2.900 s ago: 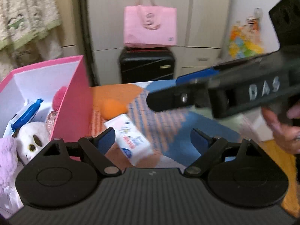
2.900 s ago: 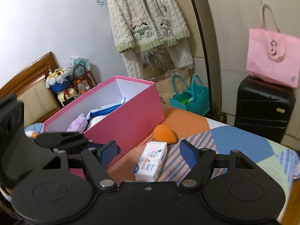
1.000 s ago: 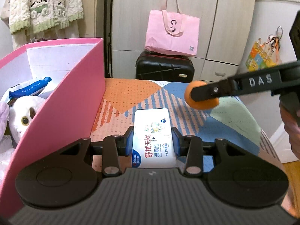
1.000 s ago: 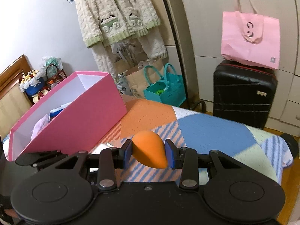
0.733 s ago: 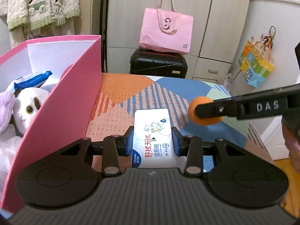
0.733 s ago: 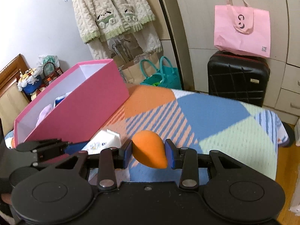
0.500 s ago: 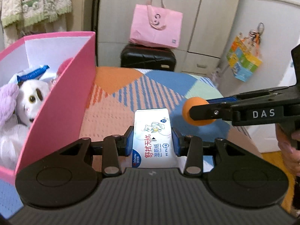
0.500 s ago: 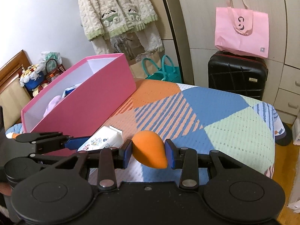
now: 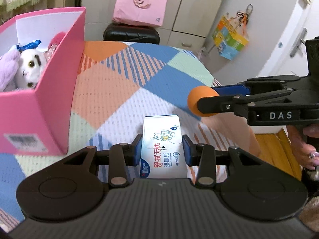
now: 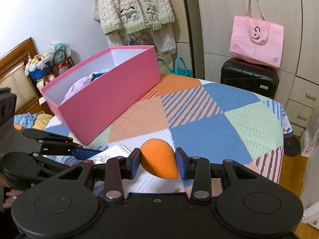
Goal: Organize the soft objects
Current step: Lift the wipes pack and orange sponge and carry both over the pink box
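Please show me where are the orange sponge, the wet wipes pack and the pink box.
orange sponge [image 10: 157, 162]: right wrist view, middle of its body.
wet wipes pack [image 9: 162, 145]: left wrist view, its printed top face.
pink box [image 10: 111, 99]: right wrist view, its long outer wall.

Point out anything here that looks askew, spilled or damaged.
Nothing stands out. The left tongs hold the wipes pack squarely, the right tongs hold the orange sponge, and the pink box sits upright with its contents inside.
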